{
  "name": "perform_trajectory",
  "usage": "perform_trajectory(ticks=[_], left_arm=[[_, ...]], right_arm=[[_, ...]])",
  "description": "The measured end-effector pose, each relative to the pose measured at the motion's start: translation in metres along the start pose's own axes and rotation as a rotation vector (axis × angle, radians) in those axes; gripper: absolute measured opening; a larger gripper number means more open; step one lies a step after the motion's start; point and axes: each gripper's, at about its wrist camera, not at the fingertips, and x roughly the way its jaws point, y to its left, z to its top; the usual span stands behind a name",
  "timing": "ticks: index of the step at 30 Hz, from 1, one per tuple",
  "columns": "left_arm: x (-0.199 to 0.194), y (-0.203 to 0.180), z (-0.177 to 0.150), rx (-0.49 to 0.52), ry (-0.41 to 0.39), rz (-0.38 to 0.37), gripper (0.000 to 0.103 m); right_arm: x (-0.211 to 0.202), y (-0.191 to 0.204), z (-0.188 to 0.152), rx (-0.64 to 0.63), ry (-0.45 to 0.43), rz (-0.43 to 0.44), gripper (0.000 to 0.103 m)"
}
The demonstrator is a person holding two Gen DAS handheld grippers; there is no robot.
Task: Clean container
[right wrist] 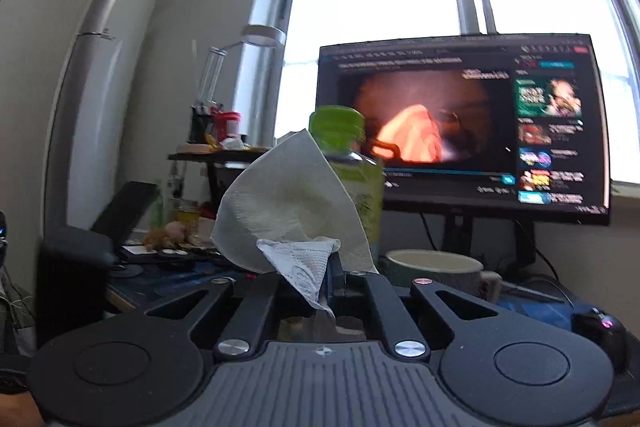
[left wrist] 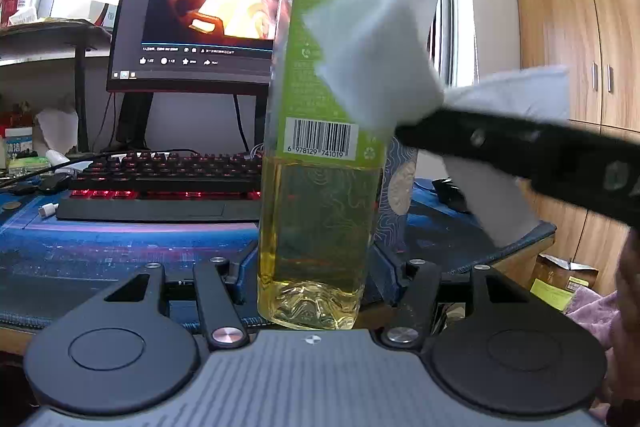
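Observation:
A clear plastic bottle (left wrist: pixel 320 147) with a green cap, green label and yellow liquid stands upright between the fingers of my left gripper (left wrist: pixel 318 267), which is shut on its lower part. My right gripper (right wrist: pixel 316 275) is shut on a white paper tissue (right wrist: pixel 292 203). In the left wrist view the right gripper (left wrist: pixel 404 133) reaches in from the right and presses the tissue (left wrist: pixel 380 43) against the bottle's upper right side. In the right wrist view the tissue hides most of the bottle (right wrist: pixel 344 147); only its cap and shoulder show.
A monitor (left wrist: pixel 200 7) playing a video and a red-lit keyboard (left wrist: pixel 160 179) sit behind on a blue desk mat (left wrist: pixel 100 247). A mug (right wrist: pixel 436 267) and a mouse (right wrist: pixel 600 331) lie to the right. Wooden cupboards (left wrist: pixel 580 7) stand at the far right.

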Motion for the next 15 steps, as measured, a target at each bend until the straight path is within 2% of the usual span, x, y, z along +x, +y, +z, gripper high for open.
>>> perform_trajectory(ticks=[6, 12, 15], left_arm=[[0.001, 0.000, 0.000, -0.008, 0.000, -0.002, 0.061], [0.001, 0.001, 0.001, -0.014, 0.003, -0.005, 0.061], [0.002, 0.002, 0.000, -0.021, 0.007, -0.009, 0.062]], right_arm=[[0.009, -0.009, -0.010, 0.015, 0.045, -0.035, 0.005], [-0.001, -0.003, -0.001, 0.013, -0.006, -0.013, 0.005], [0.000, -0.002, -0.001, 0.004, -0.002, -0.024, 0.005]])
